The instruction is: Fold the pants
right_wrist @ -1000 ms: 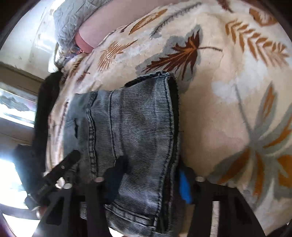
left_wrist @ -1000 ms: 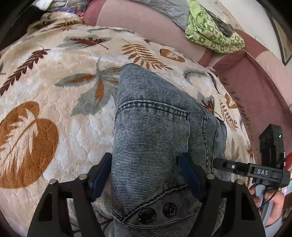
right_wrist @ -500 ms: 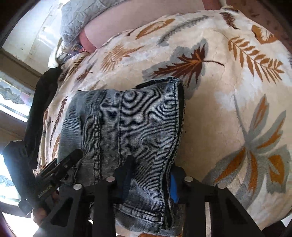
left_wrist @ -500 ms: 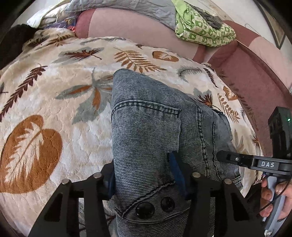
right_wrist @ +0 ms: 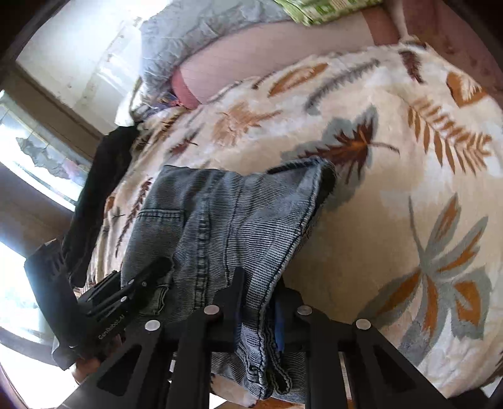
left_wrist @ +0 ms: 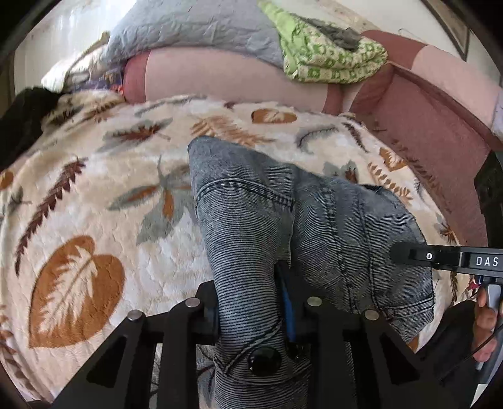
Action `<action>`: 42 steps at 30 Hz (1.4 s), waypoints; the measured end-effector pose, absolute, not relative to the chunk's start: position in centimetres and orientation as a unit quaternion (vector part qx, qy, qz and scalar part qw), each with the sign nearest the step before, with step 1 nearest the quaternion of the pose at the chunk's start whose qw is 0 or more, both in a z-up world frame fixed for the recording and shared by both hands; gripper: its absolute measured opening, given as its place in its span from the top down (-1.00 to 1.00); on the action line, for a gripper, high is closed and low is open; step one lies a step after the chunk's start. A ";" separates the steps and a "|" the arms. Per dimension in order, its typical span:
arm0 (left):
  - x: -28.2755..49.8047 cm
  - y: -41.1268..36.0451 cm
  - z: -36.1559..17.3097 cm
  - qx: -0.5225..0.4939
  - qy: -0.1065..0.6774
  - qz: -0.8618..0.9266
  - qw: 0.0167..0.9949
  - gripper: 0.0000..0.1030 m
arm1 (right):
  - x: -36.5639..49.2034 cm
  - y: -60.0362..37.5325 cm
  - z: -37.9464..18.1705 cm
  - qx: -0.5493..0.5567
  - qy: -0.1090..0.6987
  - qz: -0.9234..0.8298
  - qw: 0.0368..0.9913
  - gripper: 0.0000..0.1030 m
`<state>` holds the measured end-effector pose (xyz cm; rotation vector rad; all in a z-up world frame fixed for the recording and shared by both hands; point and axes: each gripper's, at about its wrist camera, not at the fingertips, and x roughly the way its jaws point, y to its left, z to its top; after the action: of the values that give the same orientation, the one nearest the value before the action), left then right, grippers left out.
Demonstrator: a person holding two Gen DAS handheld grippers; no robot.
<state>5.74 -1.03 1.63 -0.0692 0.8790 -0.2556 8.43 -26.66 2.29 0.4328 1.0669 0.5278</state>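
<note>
On the leaf-patterned blanket of the bed lie the pants, folded into a thick bundle of grey-blue denim with fine horizontal ribs, visible seams and a stitched pocket edge. The left gripper has its jaws nearly pressed together, pinching a raised ridge of the denim near the waistband, where two dark round buttons sit just below the jaws. The right gripper also has its jaws narrow, pinching the stacked layers at the hemmed edge of the bundle; a blue pad shows on the inner side of one finger. The cloth between both grippers is lifted a little and hangs in soft folds, while its far end rests on the blanket. The blanket is plush and cream, with brown, orange and grey leaves. Behind it are a pink bolster, a grey quilted cover and a green-and-white patterned cloth. In the left wrist view, the right gripper comes in from the right side, with the person's fingers around its handle. In the right wrist view, the left gripper lies low at the left, pointing toward the pants
</note>
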 end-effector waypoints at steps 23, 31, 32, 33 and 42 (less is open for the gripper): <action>16.0 4.9 6.3 0.016 0.330 -0.057 0.942 0.42 | 22.4 -17.5 8.5 0.162 0.434 0.303 0.833 0.69; 17.8 5.2 1.2 0.033 0.382 -0.060 0.922 0.40 | 24.2 -16.7 1.7 0.170 0.488 0.281 0.809 0.68; 17.9 5.3 0.8 0.034 0.384 -0.057 0.921 0.40 | 24.3 -16.8 1.3 0.172 0.489 0.278 0.809 0.69; 18.0 5.5 0.5 0.031 0.390 -0.056 0.919 0.38 | 24.4 -16.9 1.0 0.176 0.492 0.276 0.807 0.68; 17.2 6.6 1.1 0.046 0.418 0.007 0.907 -0.39 | 24.1 -18.0 0.2 0.140 0.532 0.230 0.803 -0.18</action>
<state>17.21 6.64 1.09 0.0947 0.8619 0.0136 24.06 -17.97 0.19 0.2994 1.1399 0.4923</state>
